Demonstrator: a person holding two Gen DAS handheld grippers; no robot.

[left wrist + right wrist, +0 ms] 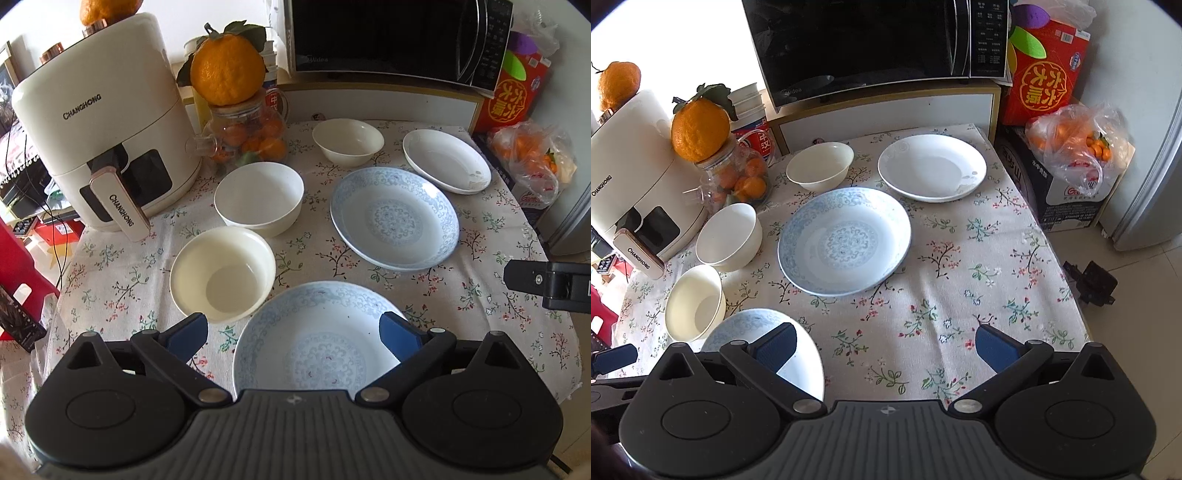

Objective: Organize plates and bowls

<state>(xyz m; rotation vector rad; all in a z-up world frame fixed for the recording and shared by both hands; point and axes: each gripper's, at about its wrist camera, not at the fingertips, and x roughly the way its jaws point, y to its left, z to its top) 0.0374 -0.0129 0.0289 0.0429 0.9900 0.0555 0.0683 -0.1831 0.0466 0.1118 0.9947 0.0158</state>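
On the floral tablecloth (960, 258) six dishes lie spread out, none stacked; nearest the front edge sits a blue-patterned plate (317, 339), and the left gripper (293, 336) hangs over it with its blue pads wide apart, gripping nothing (one pad shows over the plate's right rim, the other over the cloth to its left). Just beside that plate, to its left, stands a cream bowl (223, 271), with a white bowl (258, 197) close behind it; a third, shallower bowl (348, 140) sits near the back edge. A second blue-patterned plate (844, 240) lies in the middle of the table, and a plain white plate (932, 166) rests behind it toward the right rear corner, the two nearly touching. The right gripper (886, 349) is likewise spread open and empty, above bare cloth at the front. An air fryer (99, 122) and a microwave (875, 40) stand behind.
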